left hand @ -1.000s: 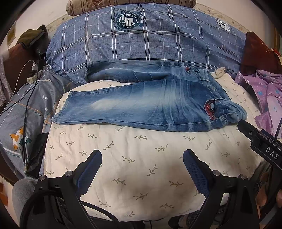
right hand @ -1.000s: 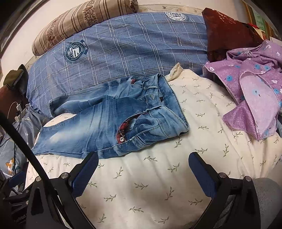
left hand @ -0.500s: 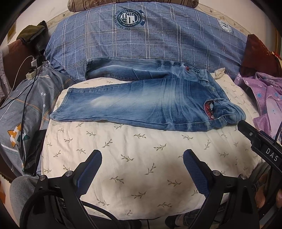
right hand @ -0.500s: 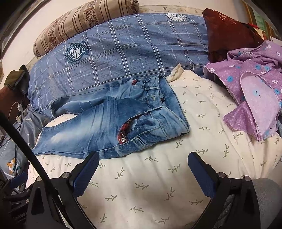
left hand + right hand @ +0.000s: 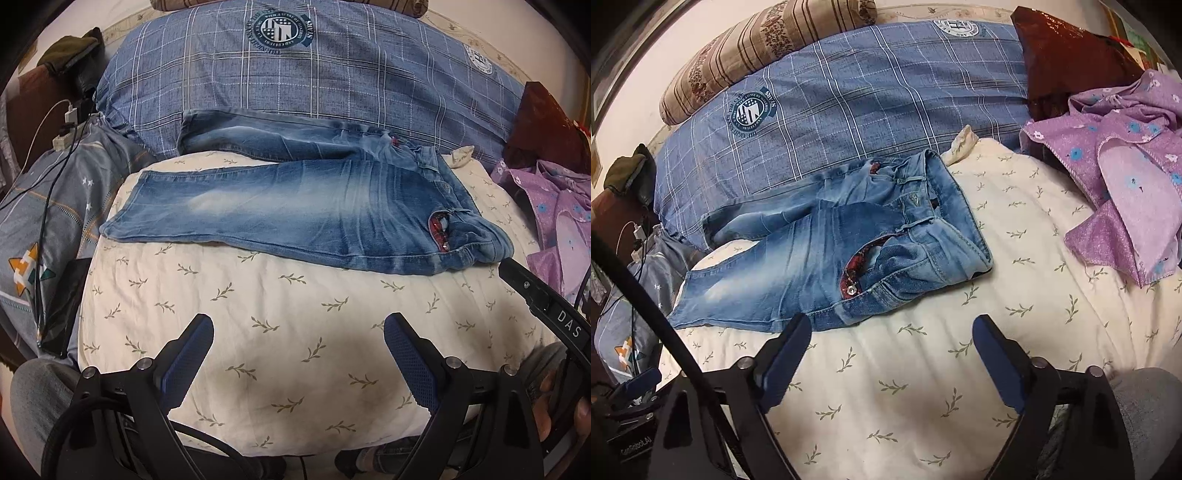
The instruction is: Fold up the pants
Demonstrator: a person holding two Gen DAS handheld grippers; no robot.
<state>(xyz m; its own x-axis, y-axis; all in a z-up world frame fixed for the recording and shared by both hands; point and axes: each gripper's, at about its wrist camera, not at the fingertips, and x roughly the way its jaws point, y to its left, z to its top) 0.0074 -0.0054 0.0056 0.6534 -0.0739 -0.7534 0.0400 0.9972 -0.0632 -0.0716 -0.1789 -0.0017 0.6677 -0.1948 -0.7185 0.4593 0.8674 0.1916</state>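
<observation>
1. One pair of pants (image 5: 295, 206) (image 5: 827, 254), faded blue denim with whitened patches, is lying flat across a cream quilt (image 5: 295, 314) (image 5: 1015, 295) printed with small olive leaf sprigs; the waistband is pointing to the right, the two legs to the left
2. The far leg is resting partly on a blue plaid duvet (image 5: 332, 85) (image 5: 868, 92) that is showing two round crests; the near leg is lying wholly on the cream quilt
3. A red patterned lining is showing at the open pocket (image 5: 439, 232) (image 5: 855, 269) near the waistband
4. One striped brown pillow (image 5: 757, 48) is sitting behind the duvet, and one purple flowered cloth (image 5: 554, 221) (image 5: 1126, 177) is lying crumpled to the right, apart from the pants
5. The left gripper (image 5: 297, 338) is hovering over bare quilt, its two ribbed blue fingers (image 5: 192, 354) spread wide and holding nothing
6. The right gripper (image 5: 890, 339) is likewise gaping wide and empty, its left finger (image 5: 788, 350) overlapping the pants' near edge in view; whether it is touching cannot be told
</observation>
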